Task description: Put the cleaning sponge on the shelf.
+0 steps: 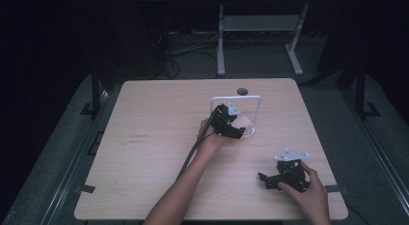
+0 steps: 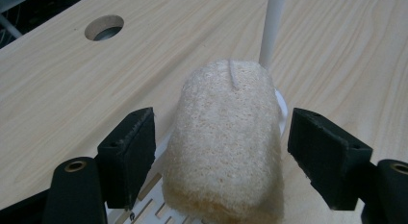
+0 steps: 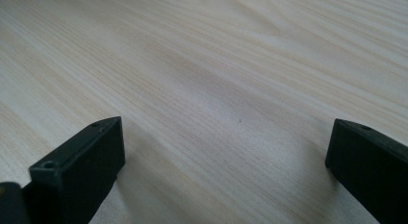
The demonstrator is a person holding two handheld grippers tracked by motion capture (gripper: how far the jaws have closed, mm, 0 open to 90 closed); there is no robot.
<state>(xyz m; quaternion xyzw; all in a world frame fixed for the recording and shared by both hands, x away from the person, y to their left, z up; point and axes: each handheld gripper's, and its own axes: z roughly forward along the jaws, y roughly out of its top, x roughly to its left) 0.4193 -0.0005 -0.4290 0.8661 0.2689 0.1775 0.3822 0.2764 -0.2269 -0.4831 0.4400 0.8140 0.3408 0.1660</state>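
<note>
A tan loofah sponge (image 2: pixel 223 147) stands on the slotted white base of a white wire rack (image 1: pixel 236 97), whose upright post (image 2: pixel 272 27) rises just behind it. My left gripper (image 2: pixel 221 156) is open around the sponge, one black jaw on each side, with a narrow gap between each pad and the sponge. In the high view the left gripper (image 1: pixel 235 130) reaches into the rack near the table's middle. My right gripper (image 1: pixel 264 180) lies low on the table at the front right, held by a hand. Its jaws (image 3: pixel 226 156) stand wide open over bare wood.
The light wooden table (image 1: pixel 144 138) has a round cable hole (image 1: pixel 242 91) at its far edge, just behind the rack. A black cable trails from the left gripper along the forearm. Beyond the table stand white desk legs (image 1: pixel 221 41) and floor cables.
</note>
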